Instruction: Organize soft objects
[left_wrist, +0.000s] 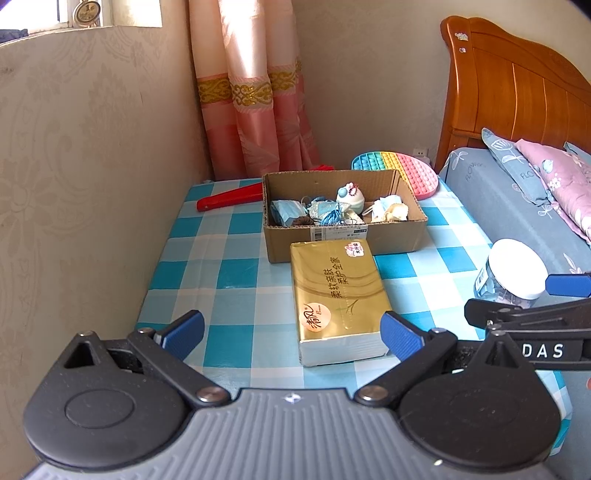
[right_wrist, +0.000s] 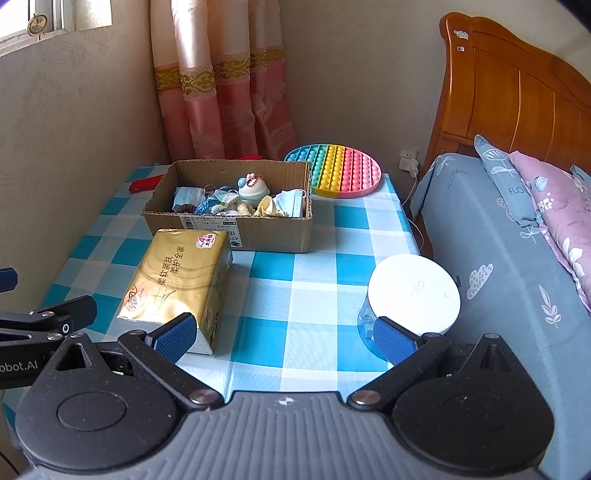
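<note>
A cardboard box (left_wrist: 343, 221) of soft items sits on a checked tablecloth (left_wrist: 229, 266). Left gripper (left_wrist: 291, 332), fingers spread and empty, faces the gold tissue pack (left_wrist: 338, 295) touching the box front. Right gripper (right_wrist: 286, 339) is likewise spread, empty. Best squeeze the pack gently across its width.

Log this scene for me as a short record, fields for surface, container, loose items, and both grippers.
surface: table with blue checked cloth, beside a bed
container: open cardboard box holding face masks and small soft items
loose items: gold tissue pack in front of the box; white-lidded jar; rainbow pop toy behind the box
left gripper: open, empty
right gripper: open, empty
</note>
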